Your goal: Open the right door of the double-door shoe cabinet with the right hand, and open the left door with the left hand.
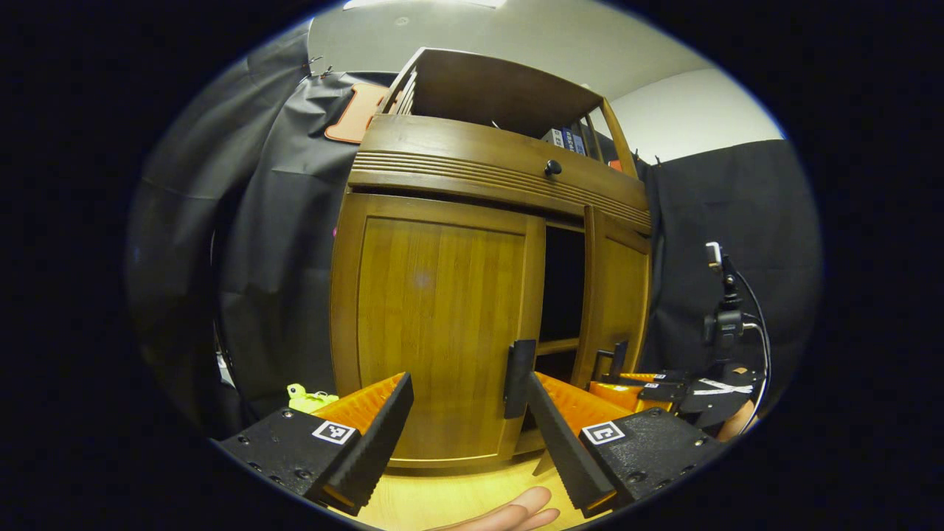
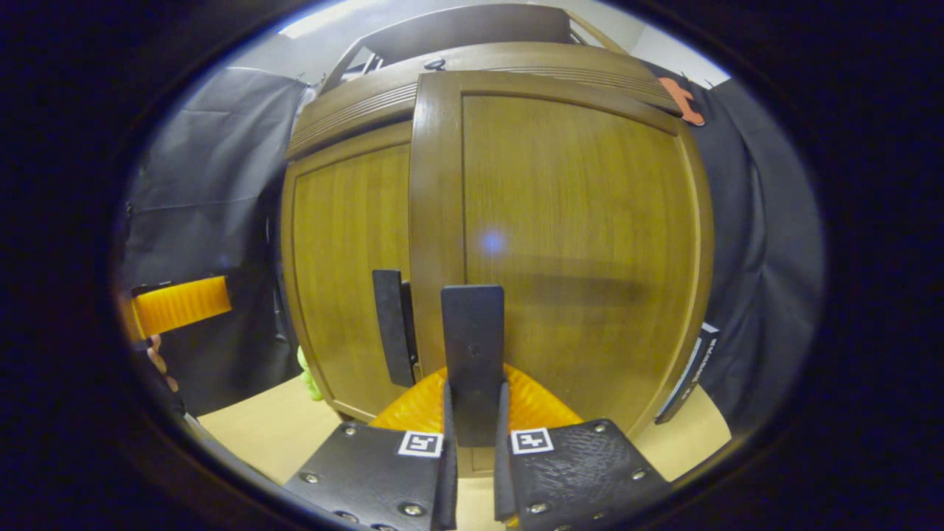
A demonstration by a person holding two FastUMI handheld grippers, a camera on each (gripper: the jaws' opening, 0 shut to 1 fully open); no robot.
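Your right claw is clenched on the black handle of the right door, with both fingers pressing its sides, right at the bottom of the right gripper view. Just behind it, the right door swings out toward you and stands ajar. Beside it, a bit farther back, the left door is flat and closed, and its own black handle sits near the middle edge. In the left gripper view, your left claw is released, with its fingers spread wide apart. Its right finger tip sits just beside the left door's handle, but you cannot tell if it touches. A fingertip of your hand pokes in at the bottom, over the light wooden floor. Past the claw stands the shoe cabinet, with a dark gap between its two doors. Farther off, your other claw is at the right door. A small yellow-green toy lies by the cabinet's left foot.
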